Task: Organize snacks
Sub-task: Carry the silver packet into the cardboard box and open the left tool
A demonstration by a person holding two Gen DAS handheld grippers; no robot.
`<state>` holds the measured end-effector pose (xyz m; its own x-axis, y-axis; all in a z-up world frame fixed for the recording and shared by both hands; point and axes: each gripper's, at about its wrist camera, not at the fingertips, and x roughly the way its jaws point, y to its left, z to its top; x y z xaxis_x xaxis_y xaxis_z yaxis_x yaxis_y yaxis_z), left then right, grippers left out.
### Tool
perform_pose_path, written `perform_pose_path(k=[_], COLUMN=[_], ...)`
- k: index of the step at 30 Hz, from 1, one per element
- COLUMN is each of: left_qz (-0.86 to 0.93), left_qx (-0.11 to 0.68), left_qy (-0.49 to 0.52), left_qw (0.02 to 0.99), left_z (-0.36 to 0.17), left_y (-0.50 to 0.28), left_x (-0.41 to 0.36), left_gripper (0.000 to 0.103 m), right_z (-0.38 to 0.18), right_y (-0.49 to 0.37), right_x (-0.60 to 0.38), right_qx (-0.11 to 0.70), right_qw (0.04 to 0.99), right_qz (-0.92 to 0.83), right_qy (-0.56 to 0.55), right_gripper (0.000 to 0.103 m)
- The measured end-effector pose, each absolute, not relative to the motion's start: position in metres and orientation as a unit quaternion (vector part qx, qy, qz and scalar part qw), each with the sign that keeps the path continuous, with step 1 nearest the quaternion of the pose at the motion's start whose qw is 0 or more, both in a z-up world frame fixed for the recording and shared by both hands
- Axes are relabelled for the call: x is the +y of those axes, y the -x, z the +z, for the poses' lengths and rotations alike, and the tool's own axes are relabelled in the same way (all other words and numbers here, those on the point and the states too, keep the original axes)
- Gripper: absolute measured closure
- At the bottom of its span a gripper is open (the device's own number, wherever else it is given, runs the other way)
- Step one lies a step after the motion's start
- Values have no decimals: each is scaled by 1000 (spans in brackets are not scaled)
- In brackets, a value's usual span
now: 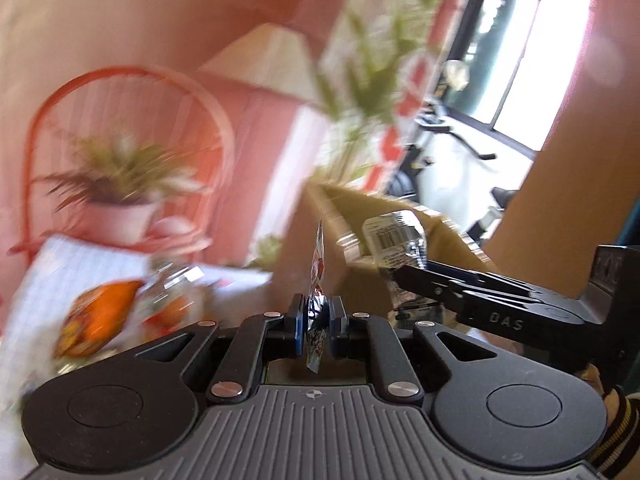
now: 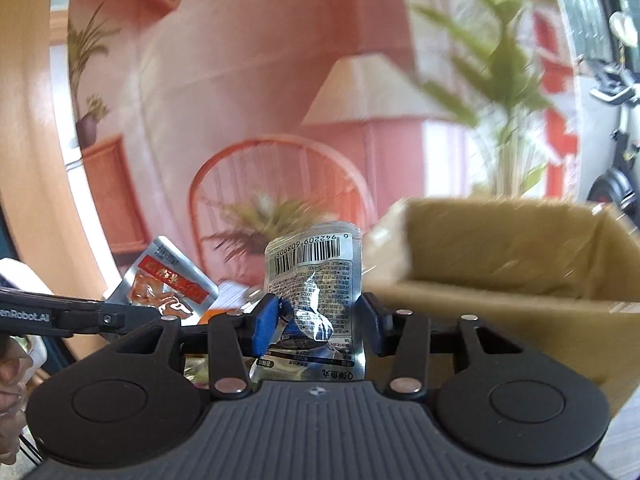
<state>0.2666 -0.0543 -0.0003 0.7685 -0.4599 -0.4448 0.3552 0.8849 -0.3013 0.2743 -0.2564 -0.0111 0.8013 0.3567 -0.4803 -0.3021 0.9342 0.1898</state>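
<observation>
Item one: your left gripper [image 1: 319, 316] pinches a red-printed foil packet [image 2: 168, 286] edge-on. Item two: your right gripper [image 2: 318, 326] clamps a silver pouch [image 2: 316, 280] (barcode up), beside the cardboard box [image 2: 520, 248].

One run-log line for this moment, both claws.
left claw: shut on red snack packet | right claw: shut on silver barcode pouch | cardboard box: open, ahead

Motion-smeared orange snack bag [image 1: 100, 320] and potted plant [image 1: 120, 184]; cardboard box [image 2: 520, 264] cut off at right edge.
</observation>
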Motion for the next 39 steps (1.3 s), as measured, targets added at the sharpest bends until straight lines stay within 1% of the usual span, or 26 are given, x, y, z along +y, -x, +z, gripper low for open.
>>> perform_pose_path(k=[5, 9, 14, 18, 21, 23, 24, 25, 26, 28, 32, 34, 35, 36, 39], left_qz=[-251, -240, -218, -184, -181, -185, -190, -203, -211, -220, -242, -247, -243, -241, -230], left_qx=[246, 256, 273, 310, 347, 376, 386, 382, 376, 362, 330, 318, 317, 321, 326], left_qy=[88, 54, 24, -1, 1, 10, 20, 29, 35, 39, 45, 48, 47, 47, 46], left_qw=[932, 935, 937, 933, 920, 908, 903, 901, 901, 905, 911, 914, 915, 915, 916], left_z=[23, 27, 17, -7, -25, -33, -35, -35, -33, -24, 4, 16, 21, 25, 27], left_y=[-296, -330, -370, -405, -424, -434, -435, -434, -431, -422, -392, -373, -364, -355, -321], left_x=[-116, -164, -206, -230, -232, -230, -226, -222, -220, -212, -187, -167, -157, -145, -101], left_gripper=[91, 91, 91, 90, 89, 73, 61, 59, 56, 52, 52, 47, 45, 40, 39], right_z=[12, 14, -1, -20, -33, -38, -39, -40, -39, -36, -23, -15, -11, -8, -2], right_y=[-292, -313, -342, -361, -370, -373, -372, -371, -368, -362, -341, -327, -319, -312, -293], right_x=[-311, -355, -392, -404, -404, -402, -402, -401, -402, -400, -387, -377, -372, -366, -348], right_qx=[244, 254, 280, 312, 337, 348, 348, 348, 345, 336, 299, 280, 272, 264, 253], right_qw=[961, 963, 957, 947, 938, 935, 935, 935, 936, 939, 950, 955, 957, 958, 958], right_qz=[129, 83, 37, 2, -10, -14, -15, -17, -20, -22, -14, -2, 4, 12, 40], right_qy=[-26, -37, -62, -74, -74, -69, -67, -66, -68, -73, -87, -96, -101, -107, -125], right_gripper=[56, 56, 56, 55, 55, 53, 51, 42, 39, 38, 38, 38, 38, 38, 38])
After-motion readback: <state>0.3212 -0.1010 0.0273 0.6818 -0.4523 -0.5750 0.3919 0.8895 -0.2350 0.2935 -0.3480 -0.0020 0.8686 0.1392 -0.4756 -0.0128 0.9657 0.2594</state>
